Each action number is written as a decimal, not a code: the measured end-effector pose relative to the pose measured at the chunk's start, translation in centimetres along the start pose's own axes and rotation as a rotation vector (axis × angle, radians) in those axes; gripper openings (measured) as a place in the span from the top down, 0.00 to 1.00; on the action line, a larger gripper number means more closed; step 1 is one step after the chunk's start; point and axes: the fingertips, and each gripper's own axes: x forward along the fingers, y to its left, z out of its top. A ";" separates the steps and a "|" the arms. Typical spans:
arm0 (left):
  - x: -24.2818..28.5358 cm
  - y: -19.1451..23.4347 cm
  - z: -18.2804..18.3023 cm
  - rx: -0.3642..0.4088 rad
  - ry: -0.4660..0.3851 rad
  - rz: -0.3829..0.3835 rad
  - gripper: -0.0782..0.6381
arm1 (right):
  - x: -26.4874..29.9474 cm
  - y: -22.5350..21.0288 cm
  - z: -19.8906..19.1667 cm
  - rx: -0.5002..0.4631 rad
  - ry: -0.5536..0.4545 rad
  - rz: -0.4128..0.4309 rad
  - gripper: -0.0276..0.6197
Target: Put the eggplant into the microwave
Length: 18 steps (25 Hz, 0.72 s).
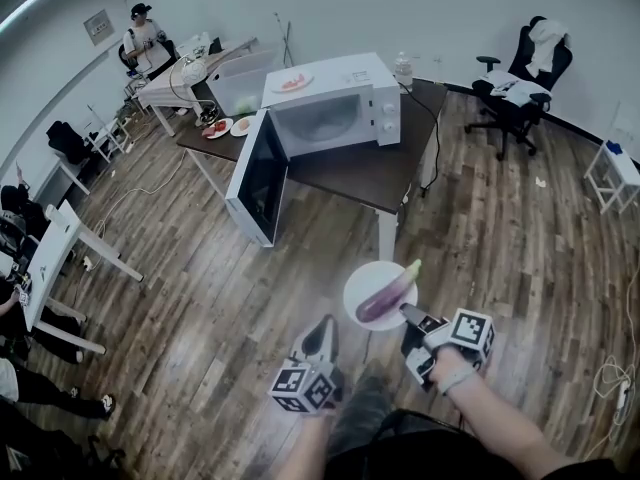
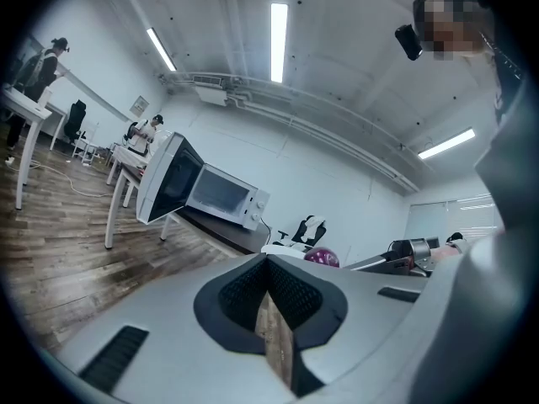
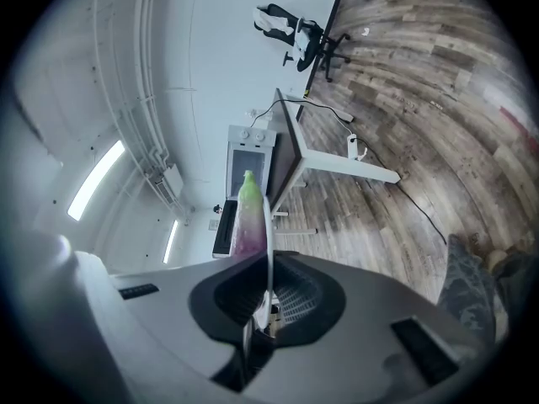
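Sitting at the far left, beyond some white desks, a person [image 1: 143, 36] is seen at the back of the room. Further right, a dark tabletop [image 1: 345, 173] is seen, and the microwave [image 1: 335, 108] is stood on it, well apart from both grippers. Its door [image 1: 258, 178] is swung wide open to the left, so that the cavity is exposed. A bottle [image 1: 403, 68] is set just beside the microwave's right rear corner.

Nearer the camera, above the wood floor [image 1: 200, 298], the left gripper [image 1: 324, 328] is held roughly level. Its jaws are clenched together with nothing between them, and the microwave is framed ahead of them in the left gripper view.

Just to the right, a white plate [image 1: 365, 278] is held in the air. The eggplant [image 1: 388, 293] is laid across it, purple, with its green stem end pointed toward the tabletop; it is not yet in the microwave. The plate's near rim is grasped by the right gripper [image 1: 406, 314], whose jaws are closed on the thin edge. In the right gripper view the plate is seen edge-on between the jaws, with the eggplant against its left face.

At the far right, an office chair [image 1: 520, 83] is parked near the wall.
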 end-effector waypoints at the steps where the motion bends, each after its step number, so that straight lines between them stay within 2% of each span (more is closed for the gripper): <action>1: 0.4 0.2 0.0 -0.004 0.002 0.001 0.89 | 0.3 0.0 0.3 0.003 0.002 -0.002 0.94; 18: 12.8 2.9 5.0 0.043 -0.004 -0.096 0.89 | 9.6 3.5 8.2 -0.002 -0.028 0.018 0.94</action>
